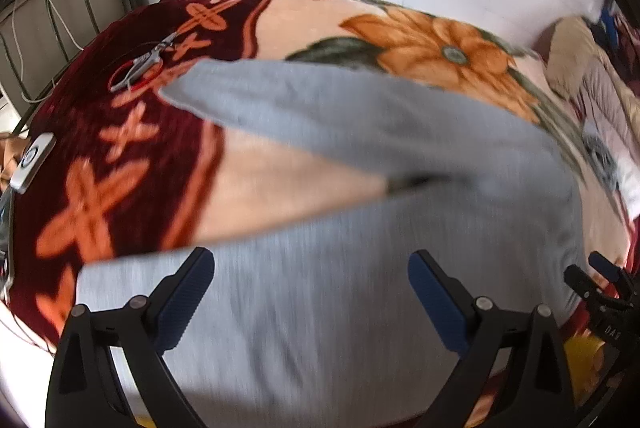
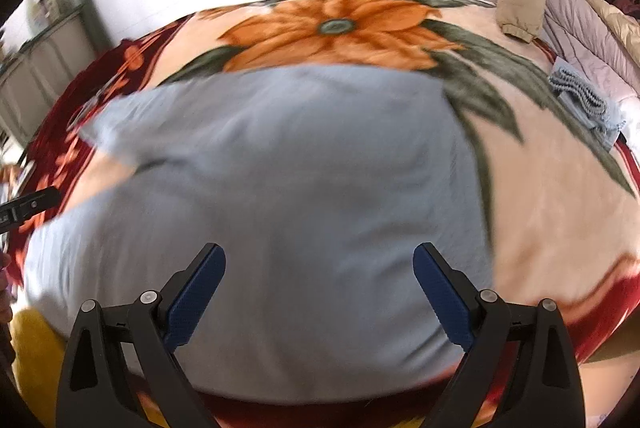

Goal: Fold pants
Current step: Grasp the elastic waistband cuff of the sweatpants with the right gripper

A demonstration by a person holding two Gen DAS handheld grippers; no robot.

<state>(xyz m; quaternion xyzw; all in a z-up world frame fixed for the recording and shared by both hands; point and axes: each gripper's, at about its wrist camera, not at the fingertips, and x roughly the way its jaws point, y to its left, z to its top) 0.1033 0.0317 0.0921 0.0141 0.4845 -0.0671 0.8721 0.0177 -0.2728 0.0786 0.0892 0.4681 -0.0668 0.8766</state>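
Left wrist view shows scissors [image 1: 140,66] at upper left on the bed's blanket [image 1: 132,164]. Grey pants [image 1: 340,268] fill the centre, spread flat, two legs fanning toward the left edge, waist toward the right. The left hand-held gripper [image 1: 311,292] hangs above the nearer leg, jaws spread, nothing between them. At lower right the right hand-held gripper [image 1: 592,276] shows partly.

Right wrist view has the pants centred, long axis running left to right. The right hand-held gripper hovers over the waist end, jaws spread wide and empty. Judging by this, both sit equally near; folding one leg over the other looks likely next.
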